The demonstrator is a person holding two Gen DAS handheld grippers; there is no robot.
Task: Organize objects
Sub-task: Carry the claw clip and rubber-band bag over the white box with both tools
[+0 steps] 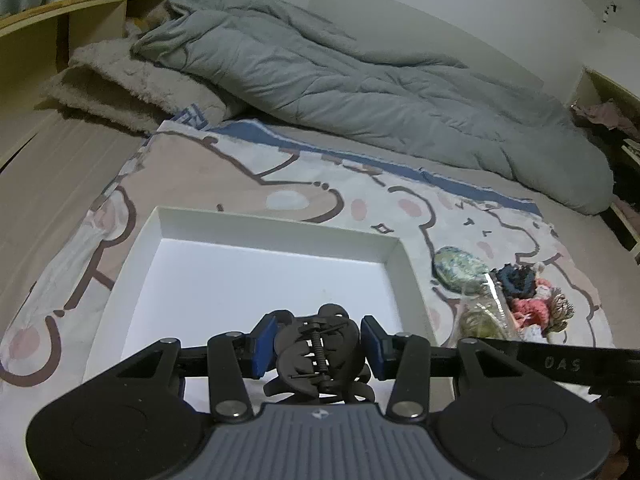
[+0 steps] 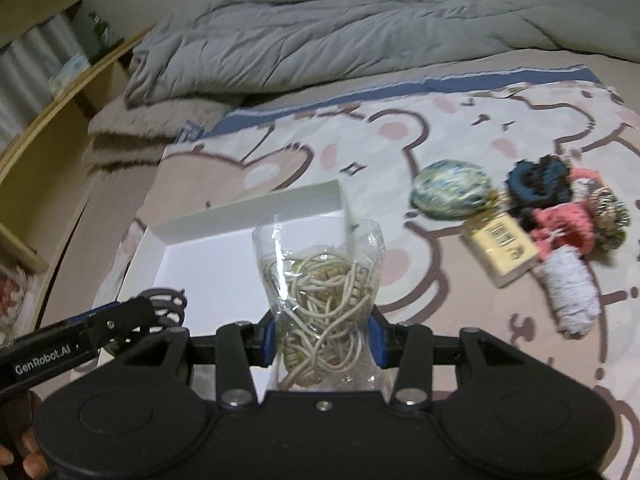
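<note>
Bed (image 1: pixel 500 184) carries white tray (image 1: pixel 400 256). Left hand-held gripper (image 1: pixel 318 346) clamped on black claw clip (image 1: pixel 320 344), low over tray's near edge. Right hand-held gripper (image 2: pixel 322 340) pinching clear bag of hair ties (image 2: pixel 320 280), probably above tray's right rim. Lower each fully inside walls before releasing, clip and bag apart.

The left gripper (image 1: pixel 318 346) is clamped on a black hair claw clip (image 1: pixel 320 354), blue pads pressing both its sides, held low over a white box (image 1: pixel 280 224). The right gripper (image 2: pixel 322 340) pinches a clear bag of beige hair ties (image 2: pixel 320 280) upright, just beside the left one, fingers pointing forward.
</note>
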